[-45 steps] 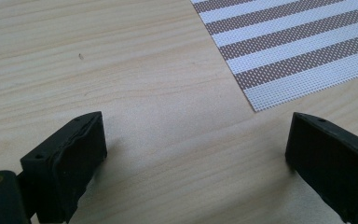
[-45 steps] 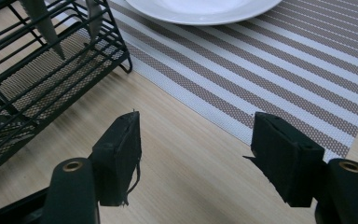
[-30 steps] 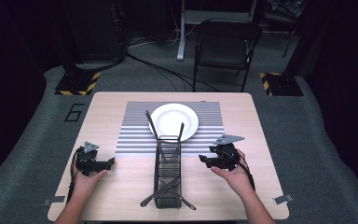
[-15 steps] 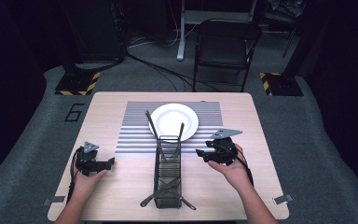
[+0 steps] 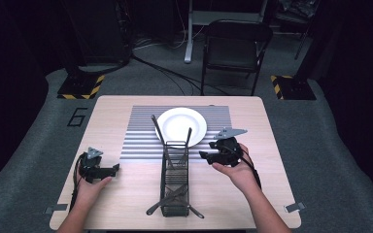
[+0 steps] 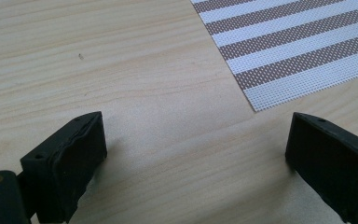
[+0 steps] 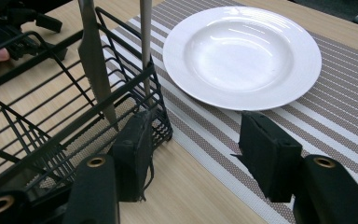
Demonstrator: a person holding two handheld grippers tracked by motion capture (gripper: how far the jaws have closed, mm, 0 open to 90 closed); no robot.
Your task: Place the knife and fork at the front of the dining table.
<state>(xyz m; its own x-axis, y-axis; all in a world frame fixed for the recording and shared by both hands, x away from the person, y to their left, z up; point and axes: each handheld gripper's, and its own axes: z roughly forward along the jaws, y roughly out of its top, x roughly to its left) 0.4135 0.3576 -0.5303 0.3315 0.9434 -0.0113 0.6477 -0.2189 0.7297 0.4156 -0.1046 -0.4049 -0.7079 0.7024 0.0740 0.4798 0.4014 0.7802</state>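
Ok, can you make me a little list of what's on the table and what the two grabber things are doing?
table: wooden
mat: striped placemat under the plate
plate: white plate, empty
basket: black wire basket with cutlery sticking out
left gripper: low over bare wood, jaws wide apart, nothing between them
right gripper: beside the basket, jaws apart and just been closing a bit, nothing between them
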